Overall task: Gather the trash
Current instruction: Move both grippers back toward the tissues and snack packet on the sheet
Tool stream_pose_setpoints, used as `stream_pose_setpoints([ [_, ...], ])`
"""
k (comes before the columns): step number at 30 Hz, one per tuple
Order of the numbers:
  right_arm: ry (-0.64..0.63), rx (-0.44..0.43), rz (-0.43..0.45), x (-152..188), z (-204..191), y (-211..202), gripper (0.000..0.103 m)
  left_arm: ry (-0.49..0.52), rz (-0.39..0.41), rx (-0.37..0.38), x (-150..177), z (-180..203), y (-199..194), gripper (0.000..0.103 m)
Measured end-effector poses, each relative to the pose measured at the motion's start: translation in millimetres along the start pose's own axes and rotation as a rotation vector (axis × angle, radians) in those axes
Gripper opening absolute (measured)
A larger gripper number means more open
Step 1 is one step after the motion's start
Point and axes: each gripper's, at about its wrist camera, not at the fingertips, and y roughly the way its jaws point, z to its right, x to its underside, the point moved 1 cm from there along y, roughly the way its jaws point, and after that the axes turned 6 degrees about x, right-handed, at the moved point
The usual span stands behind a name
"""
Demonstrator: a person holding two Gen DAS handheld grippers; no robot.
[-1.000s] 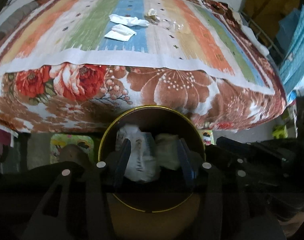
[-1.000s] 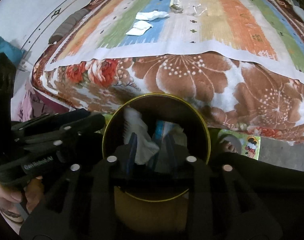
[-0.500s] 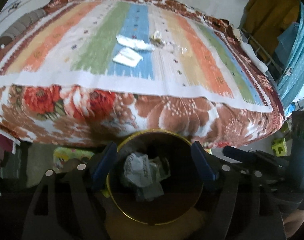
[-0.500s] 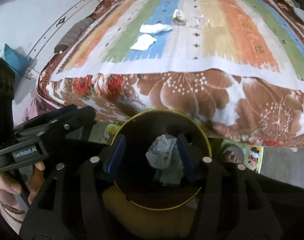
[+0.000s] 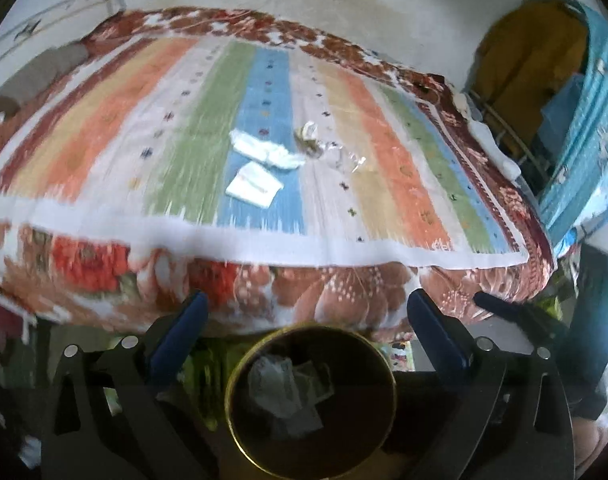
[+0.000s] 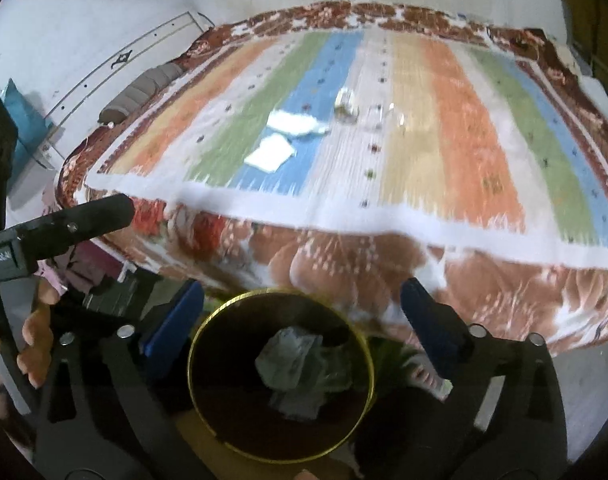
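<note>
A round bin with a gold rim (image 5: pixel 240 372) (image 6: pixel 192 356) stands on the floor below the bed edge, with crumpled wrappers (image 5: pixel 284 384) (image 6: pixel 292 356) inside. My left gripper (image 5: pixel 304 312) and right gripper (image 6: pixel 302 300) are both open and empty, above the bin. On the striped bedspread lie two white tissues (image 5: pixel 254 188) (image 5: pixel 264 150) (image 6: pixel 270 154) (image 6: pixel 296 122), a crumpled wrapper (image 5: pixel 307 138) (image 6: pixel 345 104) and clear plastic (image 5: pixel 347 158) (image 6: pixel 383 116).
The bed (image 5: pixel 104 272) (image 6: pixel 503 292) with a floral blanket fills the front. A grey bolster (image 5: pixel 32 76) (image 6: pixel 140 92) lies at its left end. Blue fabric (image 5: pixel 583 140) and a yellow doorway are at the right. The left gripper's body (image 6: pixel 56 228) shows in the right wrist view.
Both grippers opened, let the wrappers fall into the bin, and rose and pulled back from it. The bed now shows more fully.
</note>
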Motion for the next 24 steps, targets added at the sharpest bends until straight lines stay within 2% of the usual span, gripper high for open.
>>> stream_pose_setpoints([
  [2,0.005,0.002,0.002,-9,4,2,0.094,0.028,0.012,-0.032,-10,-1,5,0.097],
  [8,0.010,-0.013,0.020,-28,6,7,0.094,0.004,0.030,-0.080,-31,-9,14,0.097],
  [12,-0.028,0.023,0.041,-41,3,11,0.094,0.033,0.060,-0.078,-44,-7,9,0.097],
  [19,-0.066,0.133,0.091,-73,7,27,0.094,-0.058,0.044,-0.046,-73,-34,22,0.097],
  [24,-0.059,0.135,0.100,-93,12,43,0.094,-0.107,0.049,-0.065,-90,-55,37,0.097],
])
